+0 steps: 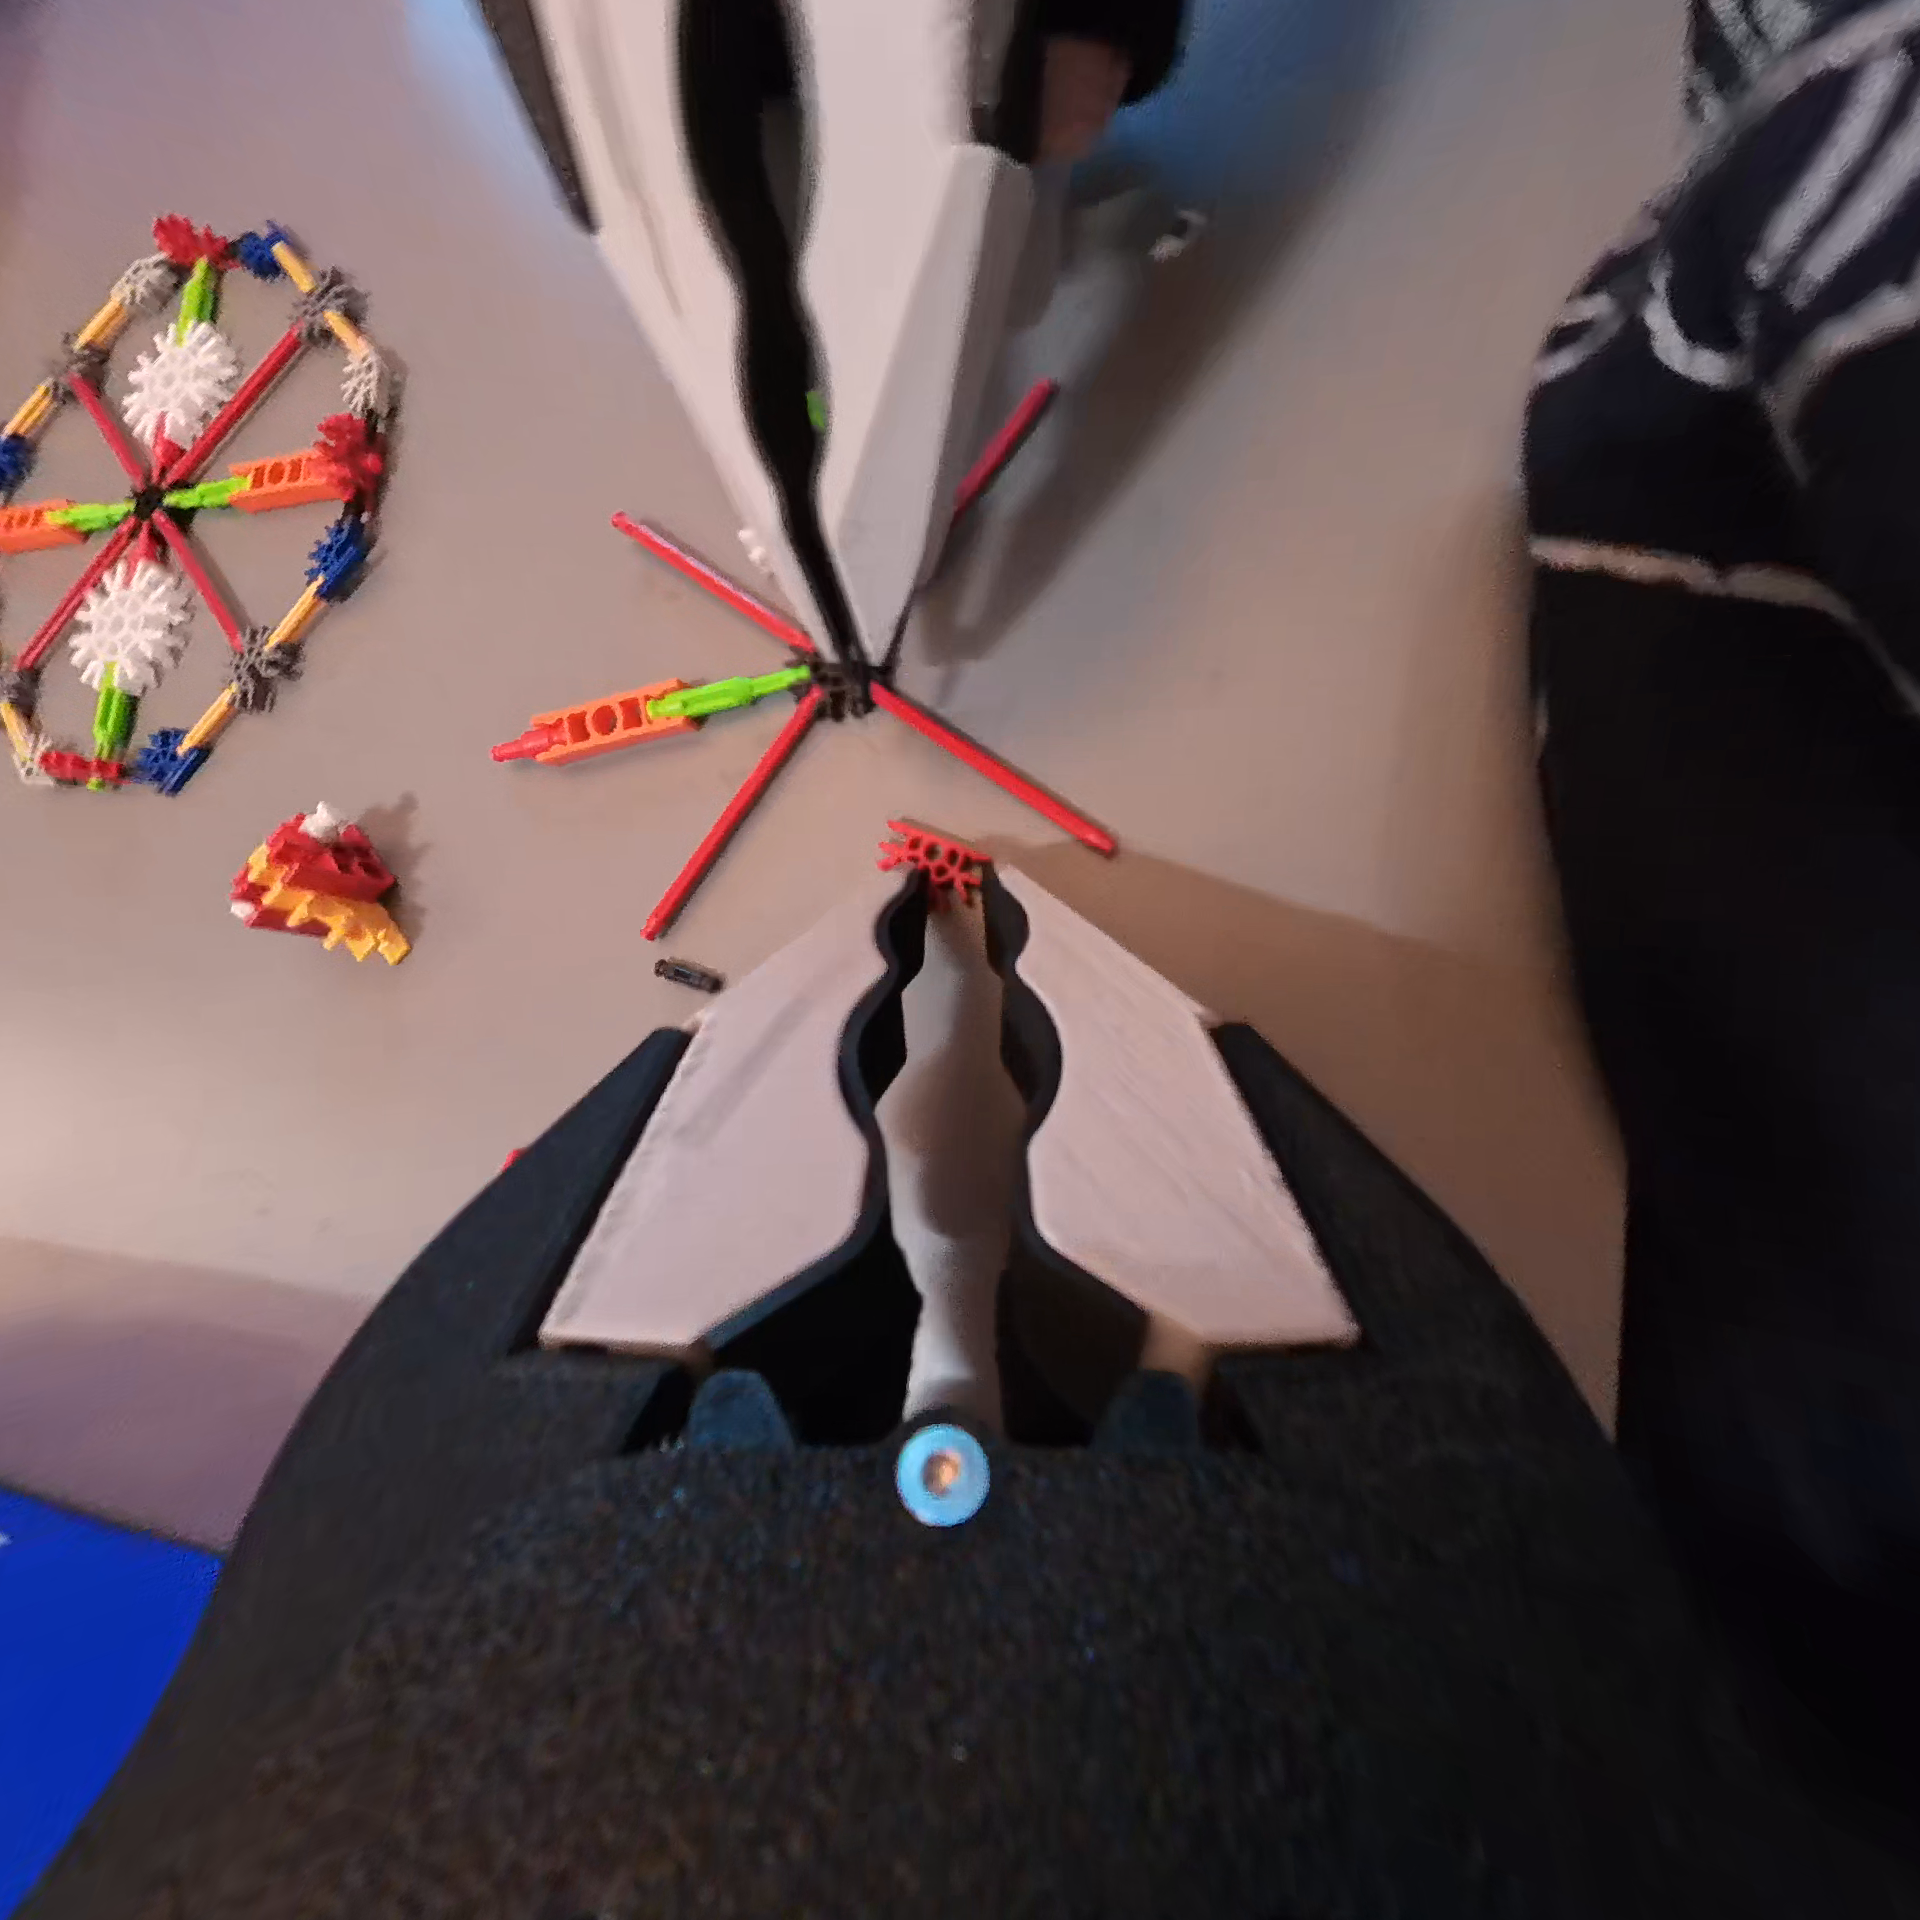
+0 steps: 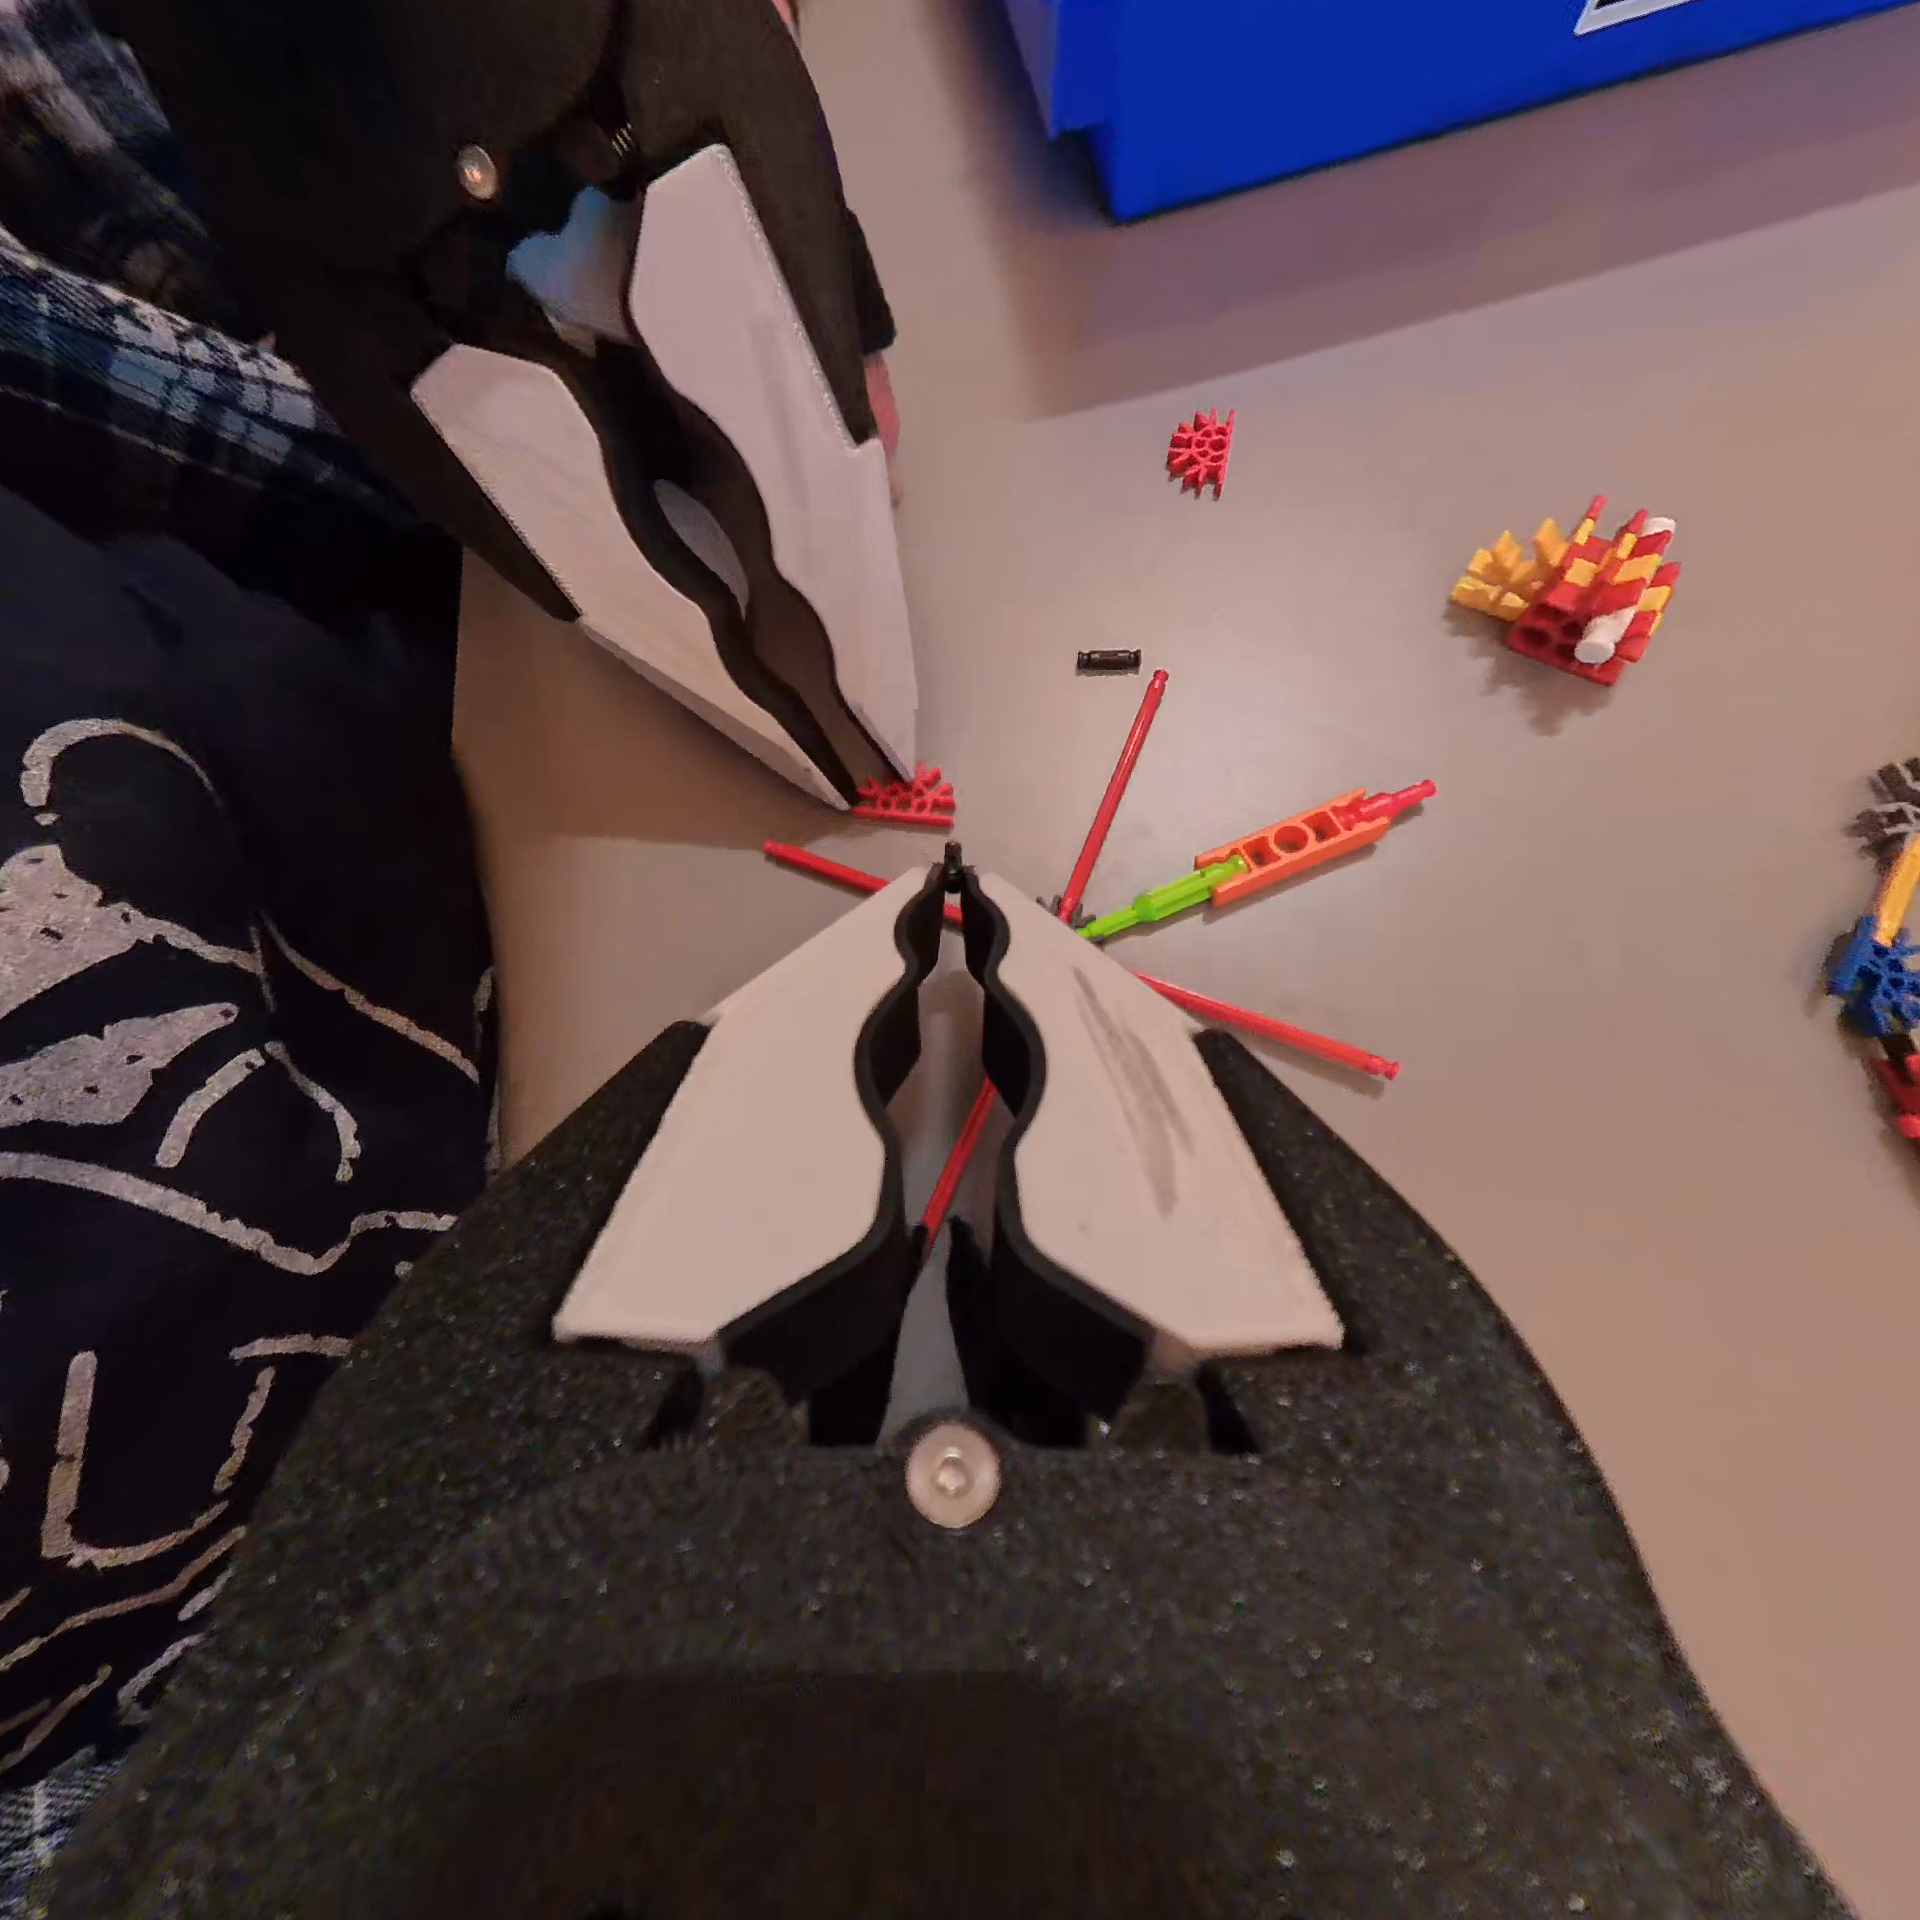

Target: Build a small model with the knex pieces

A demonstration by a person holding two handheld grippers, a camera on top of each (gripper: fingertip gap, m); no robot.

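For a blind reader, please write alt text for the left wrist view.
The left claw is shut on a red connector just above the grey table. Beyond it, the right claw pinches the dark hub of a red-rod star; a finished wheel lies at left.

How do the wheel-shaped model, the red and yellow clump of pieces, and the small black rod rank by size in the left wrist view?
1. Wheel-shaped model, clearly largest.
2. Red and yellow clump.
3. Small black rod, smallest.
All lie on the table at somewhat similar range, so nearness hardly affects this order.
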